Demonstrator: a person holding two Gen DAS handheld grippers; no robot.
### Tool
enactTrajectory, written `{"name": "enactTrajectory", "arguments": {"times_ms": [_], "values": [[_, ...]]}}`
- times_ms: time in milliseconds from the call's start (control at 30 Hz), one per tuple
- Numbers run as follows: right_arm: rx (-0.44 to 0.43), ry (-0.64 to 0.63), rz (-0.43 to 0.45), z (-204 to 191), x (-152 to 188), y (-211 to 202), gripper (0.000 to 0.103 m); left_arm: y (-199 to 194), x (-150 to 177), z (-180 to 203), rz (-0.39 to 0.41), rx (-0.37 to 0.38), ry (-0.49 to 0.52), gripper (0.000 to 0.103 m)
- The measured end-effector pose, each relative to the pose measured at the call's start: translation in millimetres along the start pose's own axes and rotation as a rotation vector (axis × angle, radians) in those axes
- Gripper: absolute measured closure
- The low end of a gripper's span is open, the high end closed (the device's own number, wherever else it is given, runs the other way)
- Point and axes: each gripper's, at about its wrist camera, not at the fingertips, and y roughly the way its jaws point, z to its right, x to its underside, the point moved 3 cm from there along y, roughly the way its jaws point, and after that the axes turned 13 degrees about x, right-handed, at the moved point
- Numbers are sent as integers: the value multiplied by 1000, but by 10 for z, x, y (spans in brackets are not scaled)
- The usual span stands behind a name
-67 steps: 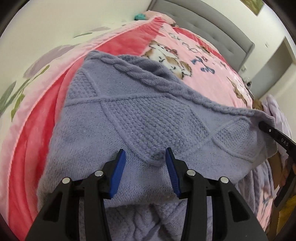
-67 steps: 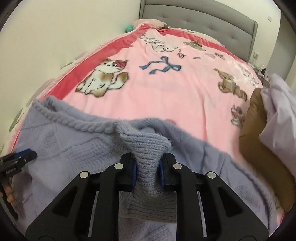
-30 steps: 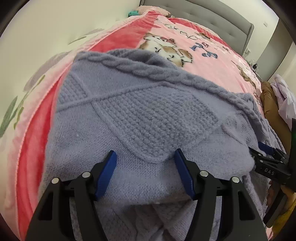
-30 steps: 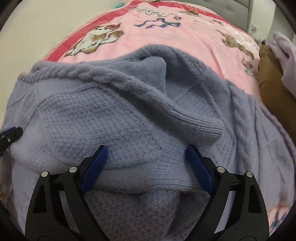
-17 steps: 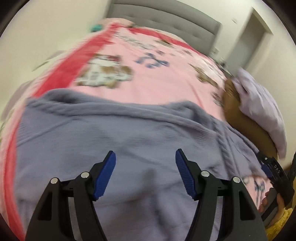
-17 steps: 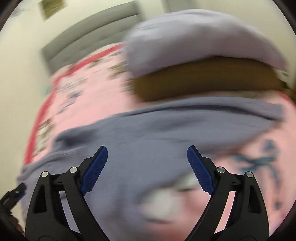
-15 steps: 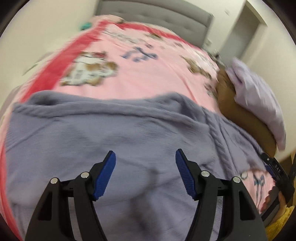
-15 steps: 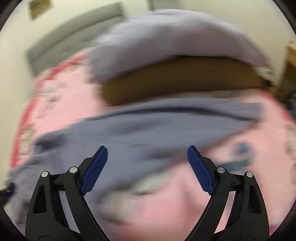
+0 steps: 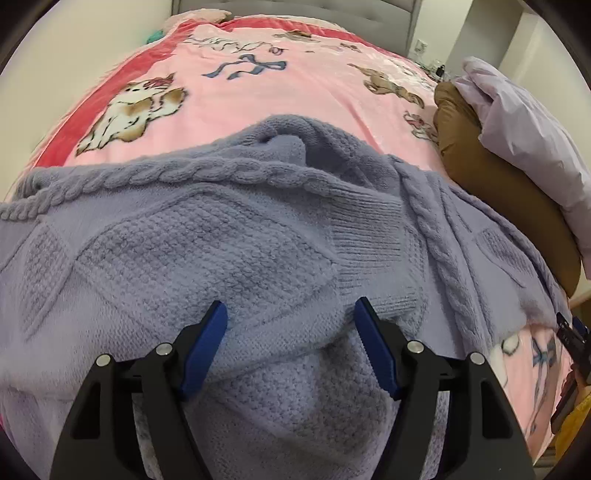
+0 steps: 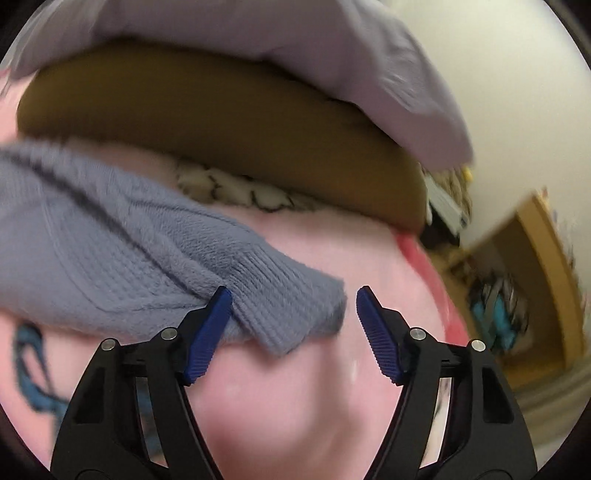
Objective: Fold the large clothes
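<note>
A lavender cable-knit sweater (image 9: pixel 229 243) lies spread on the pink blanket, one part folded over the body. My left gripper (image 9: pixel 290 325) is open, low over the folded knit, holding nothing. In the right wrist view the sweater's ribbed sleeve cuff (image 10: pixel 288 295) lies on the blanket. My right gripper (image 10: pixel 293 306) is open with the cuff's end between its blue pads (image 10: pixel 208 332), not clamped. The right gripper also shows at the right edge of the left wrist view (image 9: pixel 572 332).
The pink cartoon-print blanket (image 9: pixel 295 92) covers the bed, with a grey headboard (image 9: pixel 295 7) behind. A brown cushion (image 10: pixel 221 122) with a pale lilac pillow (image 10: pixel 295 48) on it sits just beyond the cuff. A wooden shelf (image 10: pixel 517 277) stands past the bed's edge.
My right gripper let go of the sweater part it held, opened, and swung right to the sleeve cuff near the cushion. My left gripper stayed open over the sweater and turned rightward.
</note>
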Motion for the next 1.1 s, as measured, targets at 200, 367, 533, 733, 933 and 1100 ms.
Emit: {"name": "enactTrajectory", "arguments": {"times_ms": [200,367,533,733,933,1100], "values": [[-105,3,-23,-23,-99,216,19,13,6,24,9,-19,-9,32],[-272,108,-112,87,-173,359,75,24,21,29,8,-28,5,32],[-399,264,-76,349,-356,-80,88,9,10,18,9,-17,-10,32],[-744,385,2,399,-894,-1163,89,-172,-58,-55,25,65,-82,32],[-1072,227,159,-312,-1505,-2576,89,-766,-88,-249,141,162,-130,31],[-1312,128,207,-1215,-1708,-3505,89,-1170,10,-732,157,66,-83,31]]}}
